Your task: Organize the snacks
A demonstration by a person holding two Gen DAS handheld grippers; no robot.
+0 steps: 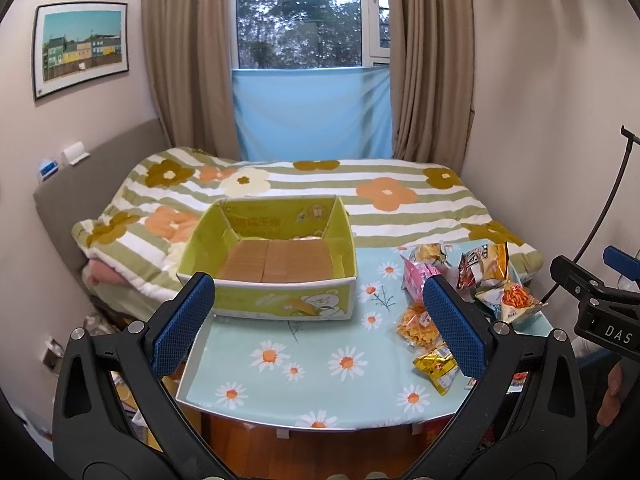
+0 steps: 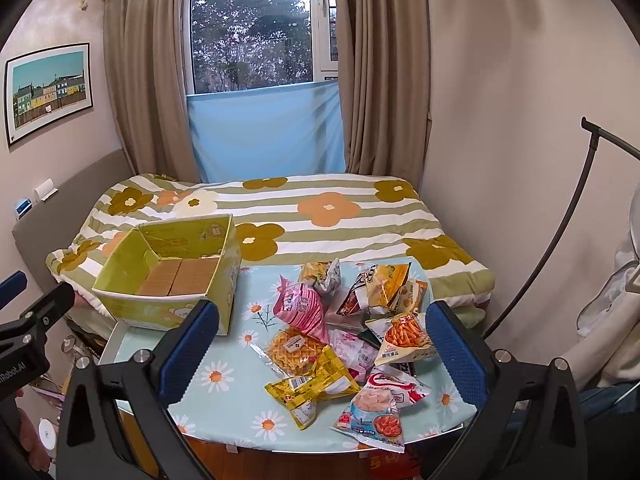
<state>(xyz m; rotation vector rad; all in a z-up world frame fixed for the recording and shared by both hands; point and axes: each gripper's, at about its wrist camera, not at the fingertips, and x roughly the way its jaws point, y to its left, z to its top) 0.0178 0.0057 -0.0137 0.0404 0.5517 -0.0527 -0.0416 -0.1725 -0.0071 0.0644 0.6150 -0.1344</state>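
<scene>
A yellow-green cardboard box stands open on the table's far left, with only its brown bottom flaps showing inside. A heap of snack packets lies on the table's right half: a pink bag, a yellow packet, an orange-stick bag, a red-white bag. My left gripper is open over the table's front, in front of the box. My right gripper is open above the heap, holding nothing.
The small table wears a pale blue daisy cloth and butts against a bed with a striped flower quilt. Walls close in on both sides; a black curved stand rises at right. A hand holds the other gripper's body.
</scene>
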